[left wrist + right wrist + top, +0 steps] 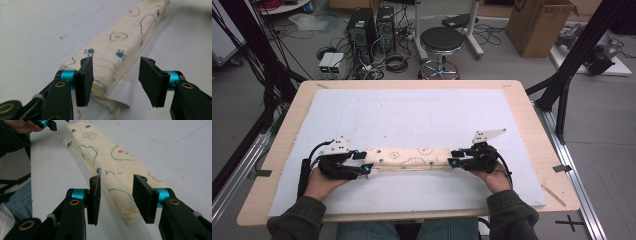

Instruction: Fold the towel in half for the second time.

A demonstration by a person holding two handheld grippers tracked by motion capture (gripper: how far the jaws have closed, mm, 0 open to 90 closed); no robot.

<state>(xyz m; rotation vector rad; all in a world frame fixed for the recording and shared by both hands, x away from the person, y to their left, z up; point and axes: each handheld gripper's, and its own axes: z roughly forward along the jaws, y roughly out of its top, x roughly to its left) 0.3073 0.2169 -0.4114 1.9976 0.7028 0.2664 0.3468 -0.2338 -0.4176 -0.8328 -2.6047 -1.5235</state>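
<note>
Nearest the person, two hands hold the tools low over the white foam-like mat (412, 200) that covers the pale wooden table (282, 150). The left gripper (368, 170) and the right gripper (454, 163) face each other along one line, each at an end of the long, narrow folded cream cloth printed with blue paw marks and fried-egg shapes (412, 159), which lies flat on the mat close to the person's edge.

In the left gripper view, the jaws stand apart, straddling the cloth's near end (110, 62) without pinching it; a small white label (120, 93) pokes out beside the hem. In the right gripper view, the jaws are likewise spread, the cloth's other end (125, 195) lying between and just under them.

The step in hand looks like lining up for a two-ended grasp of the folded strip. The next move likely calls for lowering both tools so each pair of jaws closes on all layers at once, evenly, so the fold does not slip open.

Farther off, beyond the table, stand a black round stool (441, 40) and a brown cardboard box (537, 25).
</note>
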